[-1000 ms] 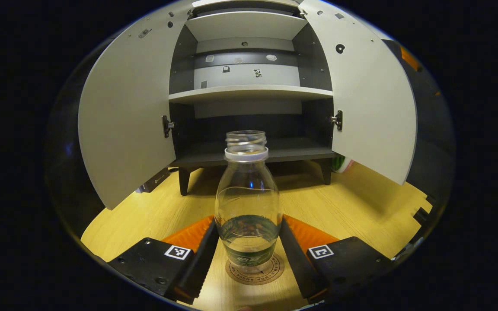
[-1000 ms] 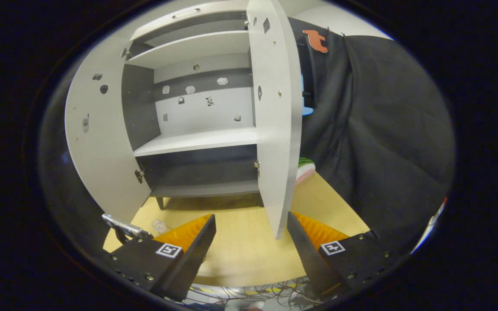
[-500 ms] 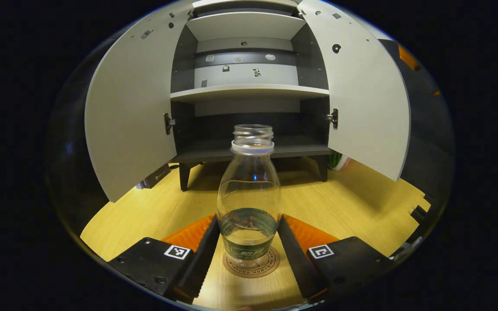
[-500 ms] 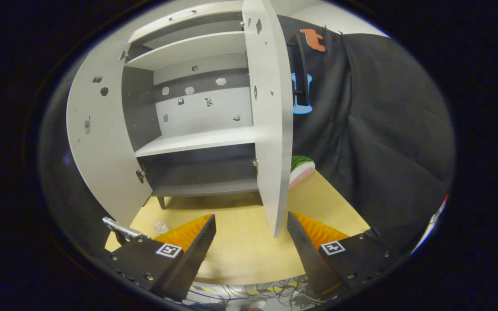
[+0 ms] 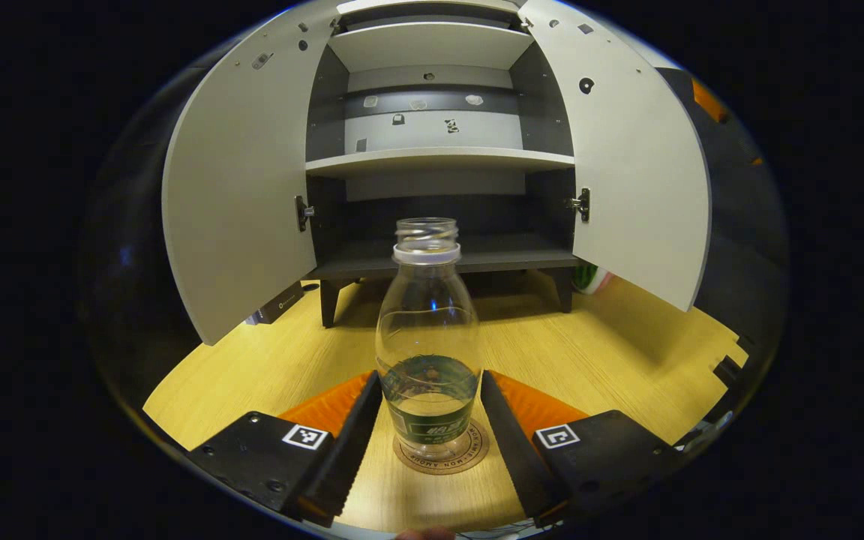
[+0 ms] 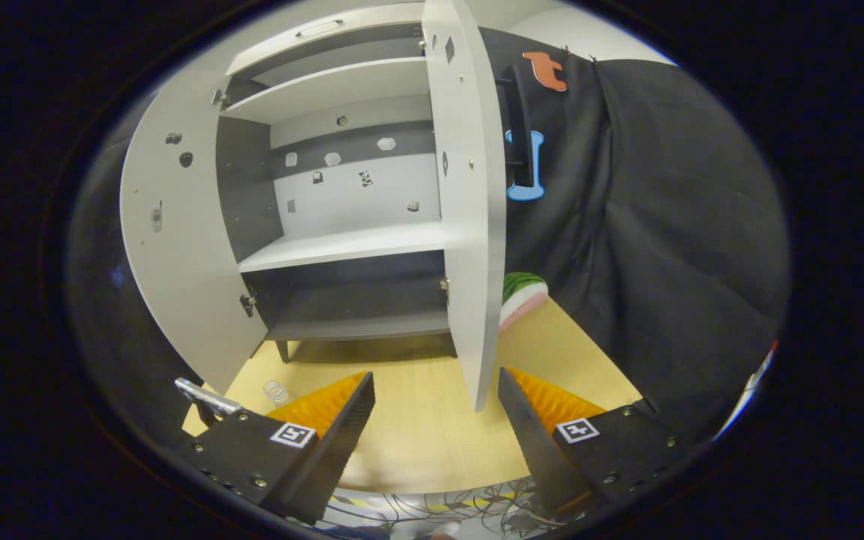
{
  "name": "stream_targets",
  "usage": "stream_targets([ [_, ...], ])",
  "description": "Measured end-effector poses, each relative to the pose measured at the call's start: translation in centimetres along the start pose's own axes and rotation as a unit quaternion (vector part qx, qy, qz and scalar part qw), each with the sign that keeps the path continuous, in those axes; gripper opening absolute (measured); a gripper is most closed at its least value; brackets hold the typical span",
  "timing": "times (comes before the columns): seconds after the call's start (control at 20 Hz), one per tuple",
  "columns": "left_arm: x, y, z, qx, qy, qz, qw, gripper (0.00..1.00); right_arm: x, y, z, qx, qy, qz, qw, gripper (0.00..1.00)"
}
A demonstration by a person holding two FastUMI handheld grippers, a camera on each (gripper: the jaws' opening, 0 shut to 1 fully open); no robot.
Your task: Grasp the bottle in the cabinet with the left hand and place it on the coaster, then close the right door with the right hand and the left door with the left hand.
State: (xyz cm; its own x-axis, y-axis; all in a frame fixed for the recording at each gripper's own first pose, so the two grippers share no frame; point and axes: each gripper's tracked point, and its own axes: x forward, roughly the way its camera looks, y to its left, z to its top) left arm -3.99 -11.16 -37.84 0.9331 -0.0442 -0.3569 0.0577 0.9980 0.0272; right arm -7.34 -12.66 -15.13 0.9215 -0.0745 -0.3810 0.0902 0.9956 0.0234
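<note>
Bottle (image 5: 427,352), clear and uncapped with a dark label band near its base, stands upright on the round coaster (image 5: 441,456) on the wooden tabletop (image 5: 612,360), well in front of the cabinet (image 5: 439,157); the cabinet, the largest body, has both doors swung open, the left door (image 5: 241,195) and right door (image 5: 638,180) flanking its pale shelves and dark lower compartment; in the right gripper view the right door (image 6: 469,225) is seen nearly edge-on, with the booth's black cloth wall (image 6: 649,247) behind it and a green-and-pink object (image 6: 520,296) on the table beside the cabinet; left gripper (image 5: 429,397) brackets the bottle's lower body, its jaws close on either side, contact not discernible; right gripper (image 6: 436,394) is spread wide and holds nothing, near the lower edge of the right door; bottle neck (image 6: 276,391) appears small at lower left of the right gripper view
</note>
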Motion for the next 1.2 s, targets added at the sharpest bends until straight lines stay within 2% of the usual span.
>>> stream_targets([
  [0.1,-0.7,0.1,0.6,-0.001,-0.004,0.000,1.000,0.92,-0.2,-0.2,0.7,-0.002,-0.009,0.003,1.000,1.00],
  [0.15,-1.2,0.1,0.9,-0.001,-0.006,-0.003,1.000,0.92,-0.2,-0.4,1.3,-0.001,-0.017,0.002,1.000,0.98],
  [0.35,-3.3,0.0,4.4,0.001,-0.031,-0.013,0.999,0.92,-0.9,-2.2,4.8,-0.002,-0.052,0.000,0.999,1.00],
  [0.6,-7.0,-0.3,12.5,0.007,-0.084,-0.035,0.996,0.92,-1.7,-6.6,11.5,-0.003,-0.111,-0.014,0.994,0.98],
  [0.65,-7.5,0.0,14.1,0.012,-0.092,-0.035,0.995,0.91,-1.3,-7.3,12.6,-0.004,-0.119,-0.016,0.993,1.00],
  [0.7,-7.9,0.2,15.5,0.016,-0.102,-0.033,0.994,0.91,-1.0,-8.1,13.5,-0.006,-0.122,-0.017,0.992,0.97],
  [0.75,-8.5,0.6,17.0,0.018,-0.111,-0.029,0.993,0.92,-0.7,-8.8,14.5,-0.005,-0.129,-0.017,0.991,1.00],
  [0.9,-9.6,1.4,19.8,0.018,-0.123,-0.015,0.992,0.91,0.4,-9.9,16.6,0.000,-0.140,-0.010,0.990,1.00],
  [1.05,-10.5,2.0,21.0,0.015,-0.121,-0.007,0.993,0.91,1.5,-10.4,17.2,0.008,-0.137,0.004,0.990,0.97],
  [1.2,-11.4,3.0,22.1,0.009,-0.124,0.004,0.992,0.92,2.2,-10.5,17.3,0.009,-0.139,0.013,0.990,1.00],
])
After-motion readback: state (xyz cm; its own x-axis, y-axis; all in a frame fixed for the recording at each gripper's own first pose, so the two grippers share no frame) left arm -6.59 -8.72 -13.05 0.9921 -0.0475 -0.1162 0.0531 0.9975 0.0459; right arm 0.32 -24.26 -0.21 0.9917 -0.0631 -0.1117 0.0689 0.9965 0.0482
